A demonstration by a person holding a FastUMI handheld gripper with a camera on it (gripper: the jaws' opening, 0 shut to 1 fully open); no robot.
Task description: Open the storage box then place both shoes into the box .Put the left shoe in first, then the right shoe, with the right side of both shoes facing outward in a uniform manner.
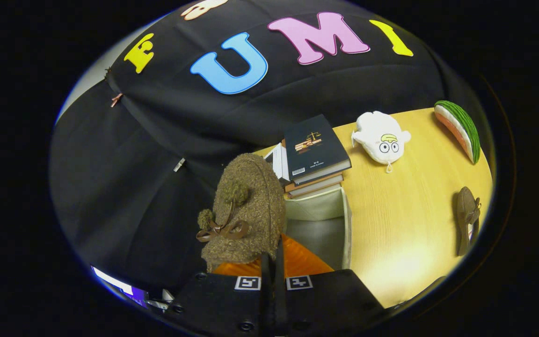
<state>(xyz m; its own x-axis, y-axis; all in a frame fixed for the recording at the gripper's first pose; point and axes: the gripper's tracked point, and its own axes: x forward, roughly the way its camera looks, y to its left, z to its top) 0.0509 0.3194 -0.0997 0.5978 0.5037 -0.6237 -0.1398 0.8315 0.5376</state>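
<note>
A brown fuzzy shoe [246, 210] with a ribbon bow and pompoms is lifted off the table, just ahead of my fingers and left of the box. My gripper [274, 264] is shut on its thin rim, with both fingers pressed close together. Below and to the right of the held shoe stands the open cream storage box [347, 224], its pale inside showing. The other brown shoe [467, 220] lies on its side on the wooden table [405, 224], far to the right of the box.
A stack of books [315, 157] sits right behind the box. A white plush toy [382, 139] and a watermelon-slice toy [459, 128] lie at the back of the table. The black cloth wall [134, 187] hangs close on the left.
</note>
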